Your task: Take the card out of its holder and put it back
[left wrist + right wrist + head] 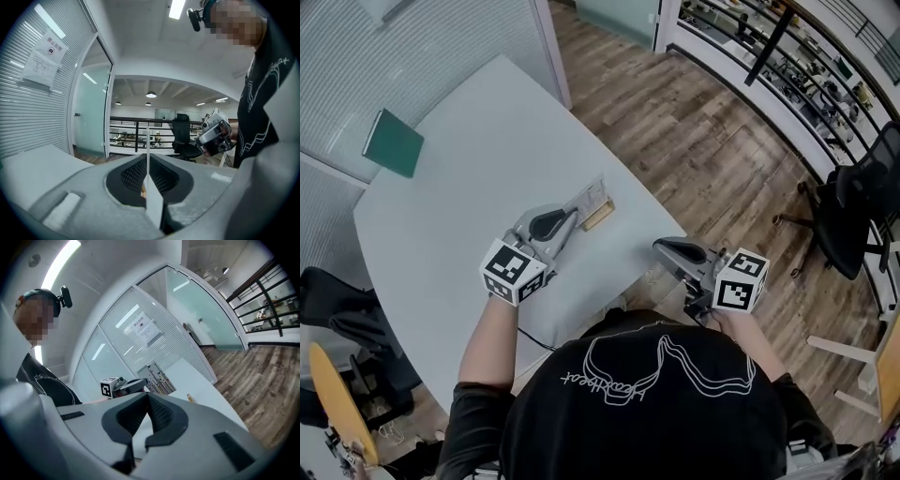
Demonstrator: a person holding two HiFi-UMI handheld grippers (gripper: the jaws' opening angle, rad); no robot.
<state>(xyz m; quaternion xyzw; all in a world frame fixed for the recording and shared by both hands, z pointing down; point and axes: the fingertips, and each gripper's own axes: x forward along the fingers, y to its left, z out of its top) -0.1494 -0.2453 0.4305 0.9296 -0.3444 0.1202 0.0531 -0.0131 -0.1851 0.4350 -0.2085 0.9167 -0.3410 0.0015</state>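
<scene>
Here, two tools are seen. One card [148,168] is pinched narrowly in the left tool [574,214], beside the one holder [600,217] at frame centre on the surface [478,159]. The right tool [667,247], lower right, is closed on nothing.

Bench [441,187]: plain white.
Card [158,378]: white, with thin dark and coloured lines on its face.
Holder [598,217]: pale tan wood.
Left claw [147,161] and right claw [148,399]: grey shells, black ribbed pads. Each marker cube is white with black squares.
Book [393,142]: dark green, no pattern.
Floor [694,141]: brown wood-grain planks.
Shirt [656,403]: black, with a white line drawing.
Chair [862,206]: black.
</scene>
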